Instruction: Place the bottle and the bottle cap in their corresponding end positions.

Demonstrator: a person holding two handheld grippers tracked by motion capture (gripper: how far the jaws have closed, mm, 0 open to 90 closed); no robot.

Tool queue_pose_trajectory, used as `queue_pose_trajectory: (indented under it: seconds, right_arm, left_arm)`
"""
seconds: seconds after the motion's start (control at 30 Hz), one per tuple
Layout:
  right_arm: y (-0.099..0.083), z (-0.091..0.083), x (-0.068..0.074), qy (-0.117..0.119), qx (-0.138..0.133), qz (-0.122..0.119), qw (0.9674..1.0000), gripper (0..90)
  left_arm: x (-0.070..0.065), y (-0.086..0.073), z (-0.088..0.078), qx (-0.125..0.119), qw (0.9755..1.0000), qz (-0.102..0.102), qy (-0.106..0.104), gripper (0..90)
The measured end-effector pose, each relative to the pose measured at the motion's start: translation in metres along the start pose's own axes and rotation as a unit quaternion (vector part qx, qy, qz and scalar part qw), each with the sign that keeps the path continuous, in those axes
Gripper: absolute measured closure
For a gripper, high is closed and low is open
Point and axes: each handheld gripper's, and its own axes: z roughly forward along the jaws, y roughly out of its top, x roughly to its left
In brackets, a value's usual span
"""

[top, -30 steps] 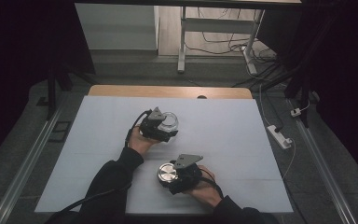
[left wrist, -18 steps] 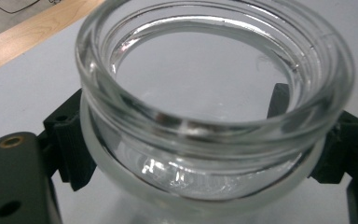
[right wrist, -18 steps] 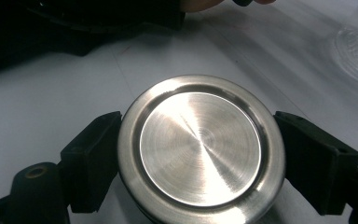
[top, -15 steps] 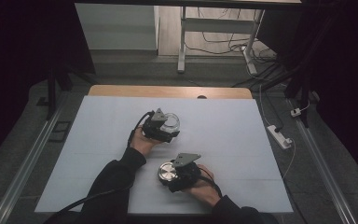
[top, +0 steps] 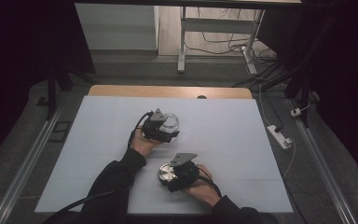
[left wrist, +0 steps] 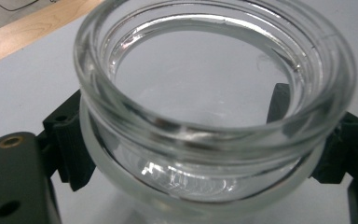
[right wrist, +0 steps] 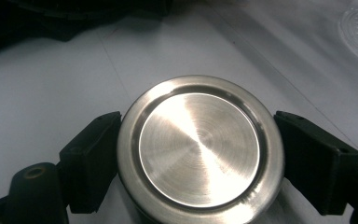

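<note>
My left gripper [top: 164,130] clamps the glass jar [left wrist: 214,107] between its jaws. My right gripper [top: 176,175] has the metal lid [right wrist: 199,148] between its jaws, which have just been easing open, left pad touching

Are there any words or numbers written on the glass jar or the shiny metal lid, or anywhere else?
No readable text anywhere.
Glass jar: plain clear glass, no label or letters.
Metal lid: only brushed circular marks, no words or numbers.
Table: plain pale surface, nothing written.
Power strip on the floor: too small to tell if it carries any marking.
</note>
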Motion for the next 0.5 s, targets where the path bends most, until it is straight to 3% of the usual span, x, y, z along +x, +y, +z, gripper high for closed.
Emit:
queue_pose_trajectory:
  seconds: [0.23, 0.5]
  right_arm:
    - [0.0, -0.0001, -0.0007, 0.001, 0.003, 0.007, 1.0, 16.6]
    - [0.0005, -0.0019, -0.0025, 0.008, -0.004, 0.017, 0.9998, 12.6]
  left_arm:
    - [0.0009, -0.0002, 0.0, 0.002, 1.0, -0.01, -0.001, 14.2]
    - [-0.0006, 0.0031, -0.0026, 0.01, 0.9999, -0.005, 0.003, 8.7]
